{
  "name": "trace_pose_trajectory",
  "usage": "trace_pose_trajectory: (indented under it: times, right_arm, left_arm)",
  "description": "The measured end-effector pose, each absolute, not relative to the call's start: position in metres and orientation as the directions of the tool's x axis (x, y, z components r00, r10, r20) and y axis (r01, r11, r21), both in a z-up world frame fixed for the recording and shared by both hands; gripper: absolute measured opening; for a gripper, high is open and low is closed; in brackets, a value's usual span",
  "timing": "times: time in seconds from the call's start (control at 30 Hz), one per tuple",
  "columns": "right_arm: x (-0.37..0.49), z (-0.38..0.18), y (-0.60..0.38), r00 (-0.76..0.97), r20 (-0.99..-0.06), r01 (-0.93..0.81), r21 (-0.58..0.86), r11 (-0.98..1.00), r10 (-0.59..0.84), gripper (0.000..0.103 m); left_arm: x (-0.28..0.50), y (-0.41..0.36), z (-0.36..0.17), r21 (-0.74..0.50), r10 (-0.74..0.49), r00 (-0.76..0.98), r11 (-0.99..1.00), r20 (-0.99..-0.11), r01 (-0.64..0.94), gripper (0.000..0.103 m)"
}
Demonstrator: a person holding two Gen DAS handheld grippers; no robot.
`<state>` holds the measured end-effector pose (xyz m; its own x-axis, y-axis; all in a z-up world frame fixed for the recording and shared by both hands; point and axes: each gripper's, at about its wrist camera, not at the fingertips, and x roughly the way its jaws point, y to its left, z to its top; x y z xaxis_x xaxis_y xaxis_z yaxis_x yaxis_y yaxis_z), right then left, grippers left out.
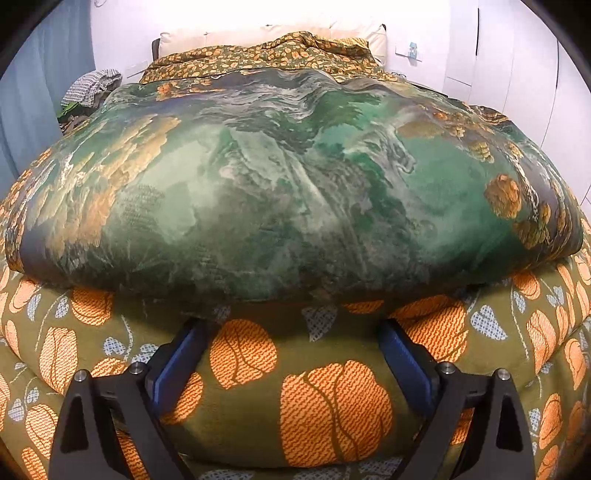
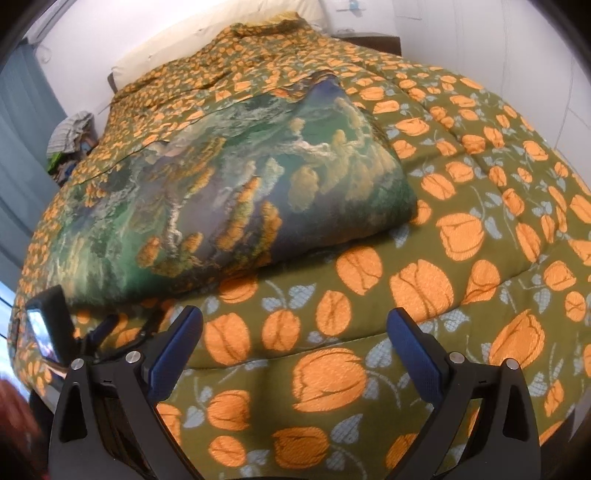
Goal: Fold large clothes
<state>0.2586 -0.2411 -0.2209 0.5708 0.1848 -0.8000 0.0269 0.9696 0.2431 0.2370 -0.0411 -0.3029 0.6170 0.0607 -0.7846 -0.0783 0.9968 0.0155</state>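
Bed: covered edge to edge by an olive bedspread (image 2: pixel 461 206) printed with orange tulips and pale blue leaves, rumpled toward the head.
Folded cloth: a green, landscape-printed textile (image 1: pixel 288 192) lies folded in a thick slab on the bedspread, nearer the bed's left side in the right wrist view (image 2: pixel 229 192).
Headboard: cream padded panel (image 1: pixel 258 35) against a white wall.
Room left: blue-grey curtain (image 1: pixel 33 96); a heap of clothes (image 1: pixel 90 86) beside the bed.
Room right: white wardrobe doors (image 1: pixel 517 66).
Left hand-held gripper (image 1: pixel 291 328): fingers spread wide, holding nothing, tips just short of the cloth's near edge.
Right hand-held gripper (image 2: pixel 295 321): fingers spread wide over bare bedspread, holding nothing.
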Motion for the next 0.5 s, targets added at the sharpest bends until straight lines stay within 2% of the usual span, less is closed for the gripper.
trace_pose_trajectory:
  times: [0.1, 0.5]
  right_arm:
    - [0.256, -0.213, -0.236, 0.575, -0.796, 0.040, 0.258, 0.965, 0.189, 0.100]
    - [0.246, -0.208, -0.210, 0.598, -0.788, -0.014, 0.172, 0.985, 0.147, 0.100]
  left_arm:
    - [0.237, -0.041, -0.303, 0.016, 0.061, 0.617, 0.997, -0.785, -0.078, 0.096]
    - [0.239, -0.042, -0.304, 0.017, 0.062, 0.617, 0.997, -0.785, -0.078, 0.096]
